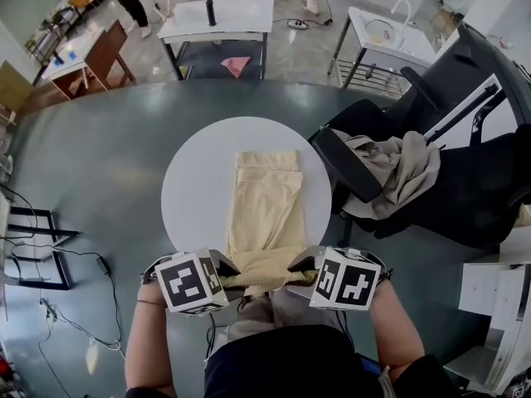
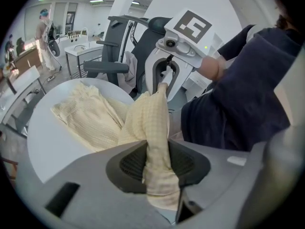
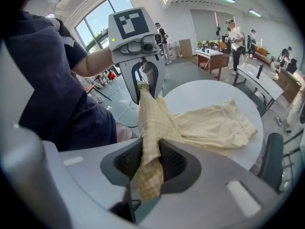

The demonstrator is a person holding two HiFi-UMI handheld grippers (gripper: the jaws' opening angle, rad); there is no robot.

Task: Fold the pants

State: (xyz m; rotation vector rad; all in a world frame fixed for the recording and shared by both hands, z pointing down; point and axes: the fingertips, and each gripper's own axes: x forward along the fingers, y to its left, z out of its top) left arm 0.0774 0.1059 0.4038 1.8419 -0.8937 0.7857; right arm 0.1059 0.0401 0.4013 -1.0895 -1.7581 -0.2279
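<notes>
Pale yellow pants (image 1: 262, 210) lie lengthwise on the round white table (image 1: 195, 181), their far end flat, their near end lifted off the table's front edge. My left gripper (image 1: 222, 274) is shut on the near left corner of the cloth (image 2: 153, 142), which is pinched between its dark pads. My right gripper (image 1: 300, 265) is shut on the near right corner (image 3: 150, 147). The fabric stretches taut between the two grippers, and each gripper view shows the other gripper (image 2: 164, 78) (image 3: 143, 78) across that stretch.
A black chair (image 1: 448, 164) draped with beige clothing (image 1: 402, 168) stands right of the table. Cables and a black frame (image 1: 37, 247) lie on the floor at left. Tables and people stand farther back in the room.
</notes>
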